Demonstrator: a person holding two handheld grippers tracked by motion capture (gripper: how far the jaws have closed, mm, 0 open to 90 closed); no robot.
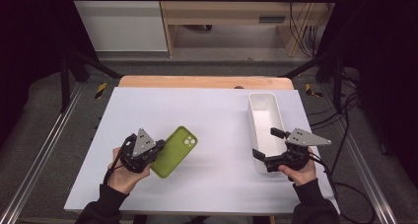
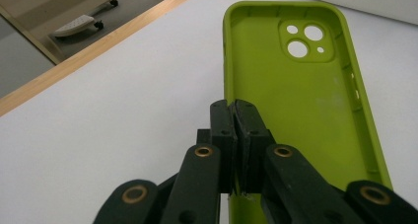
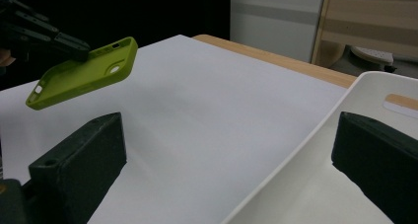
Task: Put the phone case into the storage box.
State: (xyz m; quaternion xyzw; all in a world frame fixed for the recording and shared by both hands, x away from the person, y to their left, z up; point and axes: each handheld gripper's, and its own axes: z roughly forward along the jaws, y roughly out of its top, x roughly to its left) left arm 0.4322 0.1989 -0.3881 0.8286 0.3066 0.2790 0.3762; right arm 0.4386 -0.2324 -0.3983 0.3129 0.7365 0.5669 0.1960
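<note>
A lime-green phone case is held by its near long edge in my left gripper, which is shut on it. In the left gripper view the jaws pinch the case's rim, hollow side and camera cut-out facing up, my left gripper pressed tight. The right gripper view has the case tilted and lifted off the table. My right gripper stands open at the near end of the white tray. It straddles the tray's rim, one jaw inside and one outside, right gripper holding nothing.
The white table top has a wooden strip along its far edge. Black frame legs and cables stand on the floor to both sides. A wooden cabinet stands beyond the table.
</note>
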